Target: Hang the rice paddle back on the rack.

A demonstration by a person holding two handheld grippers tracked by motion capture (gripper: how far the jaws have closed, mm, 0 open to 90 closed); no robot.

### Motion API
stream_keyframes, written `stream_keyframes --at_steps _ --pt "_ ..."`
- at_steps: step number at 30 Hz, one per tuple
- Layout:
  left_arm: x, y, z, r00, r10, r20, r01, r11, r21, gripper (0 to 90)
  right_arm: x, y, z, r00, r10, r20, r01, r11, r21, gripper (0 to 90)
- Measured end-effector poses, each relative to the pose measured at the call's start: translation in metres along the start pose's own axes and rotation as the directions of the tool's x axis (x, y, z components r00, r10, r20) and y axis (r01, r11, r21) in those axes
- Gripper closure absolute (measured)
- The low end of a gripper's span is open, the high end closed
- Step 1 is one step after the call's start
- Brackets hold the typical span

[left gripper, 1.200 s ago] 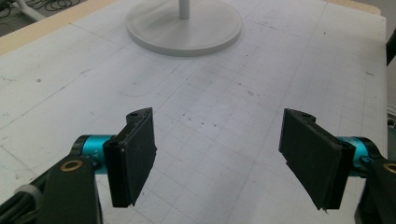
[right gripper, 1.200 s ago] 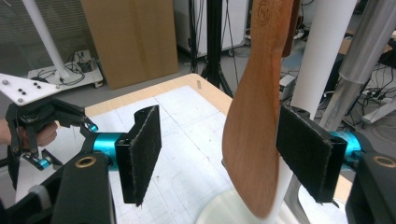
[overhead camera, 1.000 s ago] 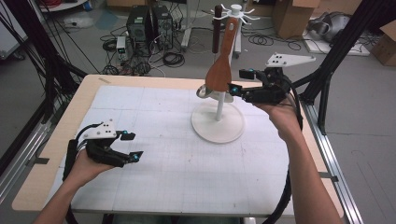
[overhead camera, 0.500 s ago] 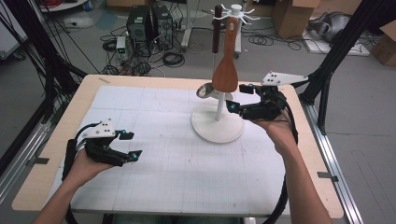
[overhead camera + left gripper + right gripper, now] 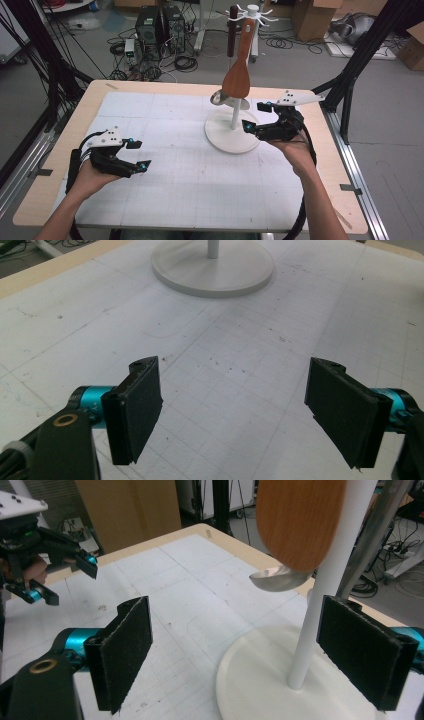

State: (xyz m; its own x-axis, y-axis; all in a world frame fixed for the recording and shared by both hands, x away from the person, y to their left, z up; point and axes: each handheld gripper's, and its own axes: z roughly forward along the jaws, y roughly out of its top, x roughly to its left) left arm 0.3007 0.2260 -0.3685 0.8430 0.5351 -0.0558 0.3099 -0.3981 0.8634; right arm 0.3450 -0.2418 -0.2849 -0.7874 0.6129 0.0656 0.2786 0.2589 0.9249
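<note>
On the white utensil stand [image 5: 234, 131] a wooden spatula [image 5: 238, 75] hangs by its handle from a top hook, blade down beside the pole, with a metal spoon [image 5: 220, 97] just behind it. A second ago the right hand-held gripper [image 5: 255, 116] was up at the spatula's blade; its jaws have just been opening, and it now sits lower, near the stand's base, jaws apart and empty. Judging by this, the spatula has been let go and hung, so that step looks finished. Well apart, at the near left of the surface [image 5: 165, 185], the left hand-held gripper [image 5: 139, 155] hovers with jaws wide and nothing between them.
</note>
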Motion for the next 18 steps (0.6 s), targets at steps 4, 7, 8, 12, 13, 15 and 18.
stream_keyframes --at_steps 4,7,8,12,13,15,18 --pt "0.001 0.0 0.0 1.0 0.002 -0.006 -0.002 1.0 0.003 22.0 0.002 -0.006 0.002 1.0 -0.003 0.004 0.003 1.0 0.008 11.1" --pt "0.002 -0.001 -0.001 0.9999 -0.004 -0.012 0.004 1.0 0.006 20.1 0.003 -0.012 0.004 0.9999 -0.007 0.009 0.007 0.9999 0.014 10.8" --pt "0.002 0.0 -0.001 0.9999 -0.002 -0.014 0.002 1.0 0.005 19.9 0.004 -0.014 0.005 1.0 -0.002 0.009 0.002 0.9999 0.014 10.6" --pt "0.003 -0.001 -0.001 0.9998 -0.01 -0.018 0.01 0.9999 0.006 19.0 0.006 -0.022 0.008 1.0 0.0 0.009 -0.001 0.9996 0.027 10.5" --pt "0.003 -0.001 -0.001 0.9997 -0.014 -0.02 0.014 0.9999 0.004 19.0 0.007 -0.024 0.008 0.9999 0.002 0.01 -0.002 0.9995 0.03 10.5" --pt "0.004 -0.001 -0.001 0.9997 -0.007 -0.023 0.008 0.9999 0.007 18.8 0.008 -0.028 0.01 0.9999 -0.001 0.015 0.001 0.9994 0.033 10.0" --pt "0.004 -0.001 -0.001 0.9996 -0.012 -0.025 0.012 0.9999 0.005 18.1 0.01 -0.035 0.013 0.9998 0.0 0.018 -0.001 0.9989 0.047 9.9"
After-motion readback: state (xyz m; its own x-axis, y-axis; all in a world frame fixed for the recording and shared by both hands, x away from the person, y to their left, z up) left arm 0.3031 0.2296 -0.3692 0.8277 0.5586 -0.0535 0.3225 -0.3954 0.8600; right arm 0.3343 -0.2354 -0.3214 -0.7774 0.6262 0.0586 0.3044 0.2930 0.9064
